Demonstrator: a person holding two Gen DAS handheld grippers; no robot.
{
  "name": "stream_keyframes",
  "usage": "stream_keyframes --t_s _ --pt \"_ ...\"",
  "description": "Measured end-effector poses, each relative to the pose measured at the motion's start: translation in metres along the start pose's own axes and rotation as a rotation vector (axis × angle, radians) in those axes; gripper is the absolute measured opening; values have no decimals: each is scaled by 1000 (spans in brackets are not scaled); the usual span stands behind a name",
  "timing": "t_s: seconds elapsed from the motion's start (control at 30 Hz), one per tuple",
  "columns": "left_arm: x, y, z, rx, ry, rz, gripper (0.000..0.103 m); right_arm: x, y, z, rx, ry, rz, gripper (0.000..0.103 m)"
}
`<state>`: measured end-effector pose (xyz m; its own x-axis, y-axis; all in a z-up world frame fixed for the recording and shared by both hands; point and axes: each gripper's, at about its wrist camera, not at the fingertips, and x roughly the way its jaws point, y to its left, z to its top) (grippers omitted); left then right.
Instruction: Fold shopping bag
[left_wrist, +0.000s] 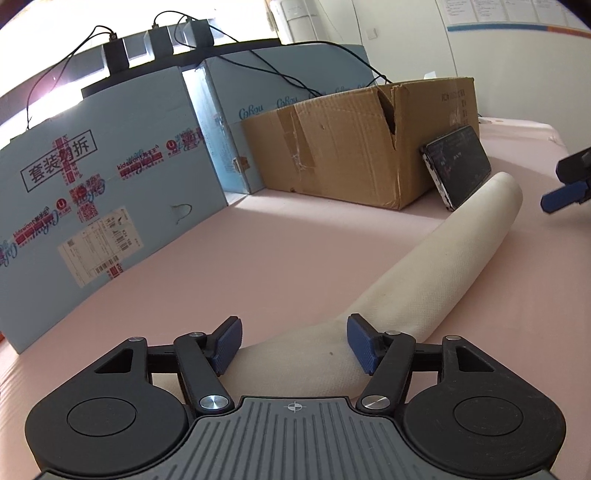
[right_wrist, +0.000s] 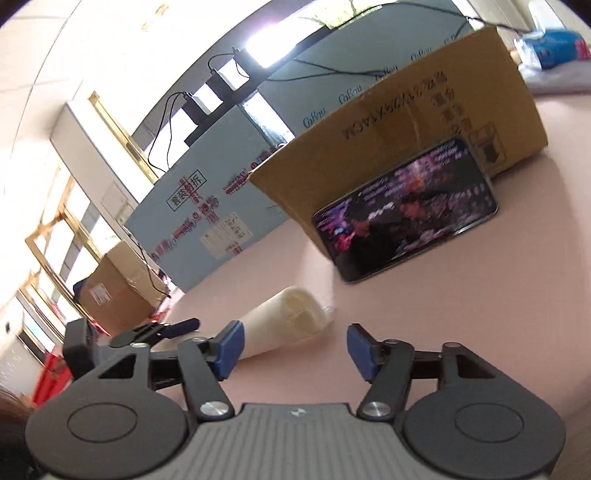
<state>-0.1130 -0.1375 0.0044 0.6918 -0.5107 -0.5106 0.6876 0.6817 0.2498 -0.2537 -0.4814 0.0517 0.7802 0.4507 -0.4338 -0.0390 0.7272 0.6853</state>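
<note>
The shopping bag lies rolled into a long cream tube on the pink table. Its long axis runs from directly under your left gripper away and to the right, ending just short of the phone that leans against the brown cardboard box.

Your left gripper's jaws stand spread, one pad on each side of the roll's near end. The pads do not appear to press the fabric, so nothing is pinched.

Your right gripper is also spread and holds nothing. In the right wrist view the roll's far, open end lies just ahead and to the left of its left finger, outside the gap between the jaws.

Judgement: the left hand is the nearer, since it already straddles the bag. The right must shift left to bring the far end between its jaws. The roll looks loose and may unwind if left ungripped.

The blue printed carton stands well to the left, clear of the work.
</note>
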Motion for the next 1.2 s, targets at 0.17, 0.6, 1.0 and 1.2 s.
stream_keyframes --t_s 0.17,0.6,1.0,1.2 --pt "0 3 0 -19 3 -4 67 58 28 -5 34 74 16 75" --pt "1 8 -1 -46 3 -3 74 138 112 -32 -226 -60 -367 47" --pt "-22 -6 -6 32 -58 -170 23 164 144 -49 -543 -53 -486 33" --pt "-12 -2 -7 -5 -9 -214 23 154 159 -44 -645 -83 -282 20"
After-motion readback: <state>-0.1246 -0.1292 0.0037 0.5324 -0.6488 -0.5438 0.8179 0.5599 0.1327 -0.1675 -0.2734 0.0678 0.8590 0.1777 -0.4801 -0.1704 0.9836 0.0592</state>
